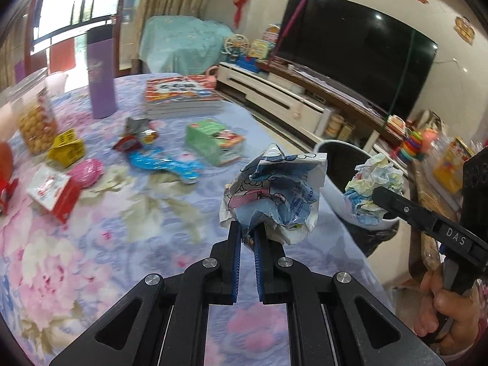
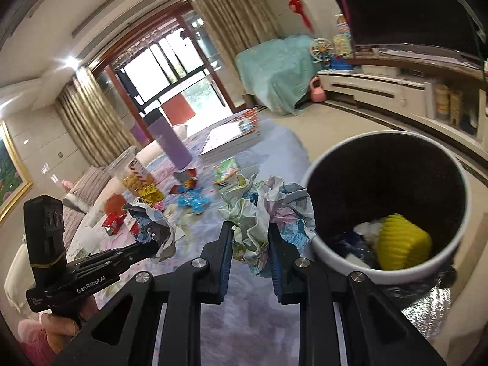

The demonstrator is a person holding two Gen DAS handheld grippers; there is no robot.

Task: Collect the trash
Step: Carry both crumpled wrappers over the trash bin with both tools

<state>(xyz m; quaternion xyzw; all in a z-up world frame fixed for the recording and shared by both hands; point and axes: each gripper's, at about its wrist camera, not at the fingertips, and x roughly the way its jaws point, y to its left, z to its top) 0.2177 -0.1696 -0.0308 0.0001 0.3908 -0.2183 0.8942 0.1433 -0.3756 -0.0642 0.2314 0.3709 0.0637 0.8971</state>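
Note:
My left gripper (image 1: 247,231) is shut on a crumpled blue-and-white paper ball (image 1: 274,189), held above the floral tablecloth near the table's right edge; it also shows in the right wrist view (image 2: 155,231). My right gripper (image 2: 250,228) is shut on a second crumpled paper wad (image 2: 265,210), held beside the rim of the white trash bin (image 2: 332,253). That wad (image 1: 373,189) and bin (image 1: 332,189) also show in the left wrist view. The bin holds a yellow ridged item (image 2: 402,244) and scraps.
On the table (image 1: 122,213) lie snack wrappers (image 1: 161,161), a green packet (image 1: 213,143), a yellow box (image 1: 67,149), a red-and-white carton (image 1: 58,195), a cookie jar (image 1: 35,122), a purple bottle (image 1: 102,76) and stacked books (image 1: 183,94). A TV (image 1: 360,55) and its cabinet stand beyond.

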